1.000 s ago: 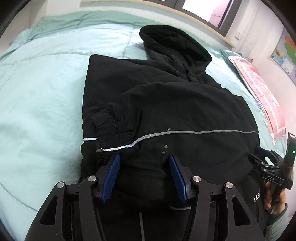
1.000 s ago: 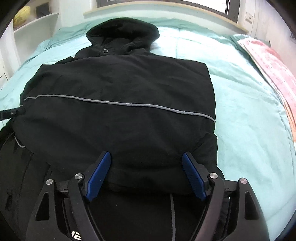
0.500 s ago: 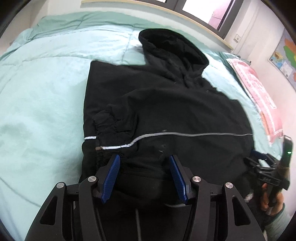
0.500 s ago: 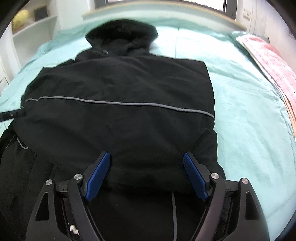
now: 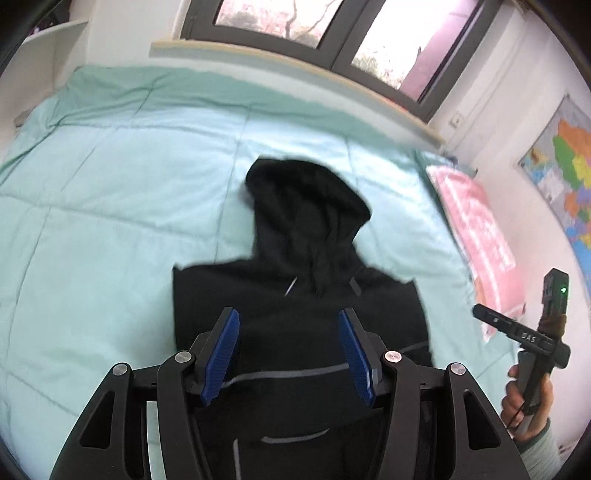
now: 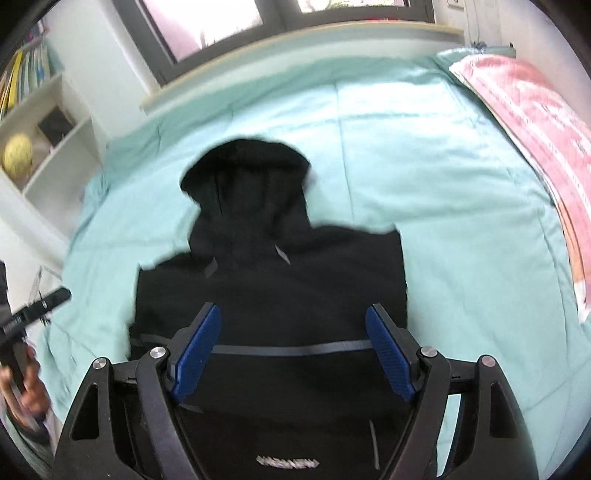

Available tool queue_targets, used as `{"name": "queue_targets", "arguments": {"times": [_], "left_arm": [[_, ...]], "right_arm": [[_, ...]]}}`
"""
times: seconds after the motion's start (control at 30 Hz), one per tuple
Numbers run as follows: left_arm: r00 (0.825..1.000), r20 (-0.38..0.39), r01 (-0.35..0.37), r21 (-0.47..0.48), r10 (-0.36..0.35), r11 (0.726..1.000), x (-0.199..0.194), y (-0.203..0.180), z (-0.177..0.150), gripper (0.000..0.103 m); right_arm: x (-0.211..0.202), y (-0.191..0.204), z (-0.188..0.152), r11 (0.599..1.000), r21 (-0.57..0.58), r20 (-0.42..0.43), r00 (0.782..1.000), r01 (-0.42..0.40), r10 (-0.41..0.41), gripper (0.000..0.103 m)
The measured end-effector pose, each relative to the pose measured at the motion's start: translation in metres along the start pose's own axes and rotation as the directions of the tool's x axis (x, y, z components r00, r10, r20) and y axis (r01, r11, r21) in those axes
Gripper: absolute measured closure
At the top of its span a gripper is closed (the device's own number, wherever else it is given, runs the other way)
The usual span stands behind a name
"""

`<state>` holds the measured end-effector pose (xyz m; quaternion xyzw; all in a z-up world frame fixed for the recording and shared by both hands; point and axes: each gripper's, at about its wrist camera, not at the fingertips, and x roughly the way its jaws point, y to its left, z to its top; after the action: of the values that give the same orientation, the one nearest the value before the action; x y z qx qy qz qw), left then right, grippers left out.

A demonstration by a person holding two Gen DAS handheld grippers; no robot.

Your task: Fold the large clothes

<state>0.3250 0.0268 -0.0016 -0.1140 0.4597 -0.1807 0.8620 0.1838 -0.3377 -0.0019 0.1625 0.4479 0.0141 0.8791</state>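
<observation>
Black hooded jacket (image 5: pixel 299 306) lies on the teal bedspread (image 5: pixel 110 206) at lower centre of both views, hood toward the window. Left gripper (image 5: pixel 289 354) and right gripper (image 6: pixel 293 350) both stand with jaws spread wide, clasping nothing. Pink pillow (image 6: pixel 535 147) lies at frame right.

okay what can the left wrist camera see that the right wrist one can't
Only the left wrist view shows the colourful wall map and the right gripper from outside, held up in a hand. Only the right wrist view shows the white shelf with a yellow ball. Both show the black hooded jacket on the mint bedspread, the pink pillow and the window.
</observation>
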Motion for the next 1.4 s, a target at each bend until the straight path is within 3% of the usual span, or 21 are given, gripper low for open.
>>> {"name": "queue_targets", "arguments": {"times": [0.1, 0.17, 0.33, 0.63, 0.73, 0.87, 0.9, 0.93, 0.97, 1.0, 1.03, 1.07, 1.1, 1.13, 1.2, 1.27, 1.33, 1.37, 1.4], "left_arm": [[1.000, 0.027, 0.001, 0.028, -0.002, 1.000, -0.002, -0.008, 0.028, 0.044], [0.999, 0.029, -0.026, 0.043, 0.025, 0.999, 0.006, -0.010, 0.046, 0.037], [0.998, 0.002, -0.069, 0.056, 0.069, 0.996, 0.048, -0.005, 0.087, 0.034], [0.978, -0.075, -0.186, 0.085, 0.192, 0.979, 0.191, 0.015, 0.149, 0.034], [0.964, -0.057, -0.254, 0.110, 0.261, 0.961, 0.235, 0.024, 0.166, 0.034], [0.933, -0.124, -0.312, 0.194, 0.338, 0.930, 0.297, 0.036, 0.173, 0.034], [0.924, -0.137, -0.326, 0.204, 0.357, 0.923, 0.310, 0.040, 0.172, 0.034], [0.915, -0.148, -0.343, 0.208, 0.376, 0.916, 0.321, 0.044, 0.173, 0.037], [0.910, -0.148, -0.356, 0.200, 0.387, 0.913, 0.328, 0.050, 0.173, 0.070], [0.921, -0.161, -0.330, 0.160, 0.354, 0.930, 0.327, 0.058, 0.175, 0.093], [0.947, -0.163, -0.269, 0.077, 0.278, 0.960, 0.317, 0.068, 0.180, 0.093], [0.977, -0.113, -0.182, -0.015, 0.179, 0.983, 0.297, 0.079, 0.185, 0.093], [0.995, -0.064, -0.079, -0.092, 0.073, 0.993, 0.275, 0.089, 0.188, 0.093], [0.999, -0.033, 0.015, -0.150, -0.020, 0.989, 0.257, 0.099, 0.188, 0.092], [0.992, -0.029, 0.114, -0.190, -0.122, 0.975, 0.245, 0.113, 0.180, 0.088], [0.987, -0.119, 0.082, -0.193, -0.106, 0.978, 0.267, 0.123, 0.165, 0.087], [0.950, -0.311, -0.025, -0.160, -0.026, 0.987, 0.317, 0.135, 0.142, 0.087], [0.915, -0.403, -0.059, -0.147, -0.006, 0.987, 0.344, 0.143, 0.126, 0.086], [0.911, -0.412, -0.037, -0.164, -0.034, 0.986, 0.356, 0.148, 0.117, 0.086]], "right_arm": [[-0.001, 0.019, 0.032, 0.999, -0.022, 0.025, 0.999, -0.024, 0.024, 0.020], [0.004, 0.029, 0.053, 0.999, -0.041, 0.038, 0.999, -0.010, 0.012, 0.020], [0.045, 0.040, 0.101, 0.999, -0.041, 0.028, 1.000, 0.004, -0.003, 0.020], [0.169, 0.025, 0.159, 0.991, -0.087, -0.069, 0.992, 0.100, -0.106, 0.020], [0.214, 0.016, 0.173, 0.985, -0.115, -0.099, 0.985, 0.132, -0.143, 0.020], [0.266, 0.009, 0.180, 0.981, -0.134, -0.156, 0.975, 0.138, -0.158, 0.021], [0.281, 0.009, 0.181, 0.980, -0.141, -0.173, 0.971, 0.138, -0.162, 0.024], [0.292, 0.009, 0.182, 0.979, -0.150, -0.186, 0.969, 0.138, -0.165, 0.037], [0.302, 0.009, 0.183, 0.976, -0.163, -0.200, 0.964, 0.142, -0.174, 0.065], [0.311, 0.009, 0.186, 0.961, -0.187, -0.193, 0.951, 0.206, -0.241, 0.080], [0.310, 0.007, 0.189, 0.954, -0.187, -0.171, 0.949, 0.234, -0.266, 0.094], [0.294, -0.001, 0.198, 0.971, -0.129, -0.121, 0.969, 0.202, -0.217, 0.095], [0.279, -0.008, 0.204, 0.985, -0.080, -0.083, 0.984, 0.153, -0.160, 0.095], [0.253, -0.018, 0.209, 0.997, -0.024, -0.021, 0.997, 0.069, -0.069, 0.096], [0.227, -0.028, 0.206, 1.000, -0.021, 0.038, 0.999, 0.002, -0.001, 0.096], [0.236, -0.036, 0.194, 0.999, -0.044, 0.015, 1.000, 0.000, 0.000, 0.092], [0.275, -0.050, 0.177, 1.000, -0.023, -0.111, 0.994, -0.015, 0.012, 0.091], [0.303, -0.059, 0.165, 1.000, -0.002, -0.195, 0.981, -0.015, 0.014, 0.091], [0.321, -0.066, 0.157, 1.000, 0.010, -0.248, 0.969, -0.011, 0.014, 0.091]]}}
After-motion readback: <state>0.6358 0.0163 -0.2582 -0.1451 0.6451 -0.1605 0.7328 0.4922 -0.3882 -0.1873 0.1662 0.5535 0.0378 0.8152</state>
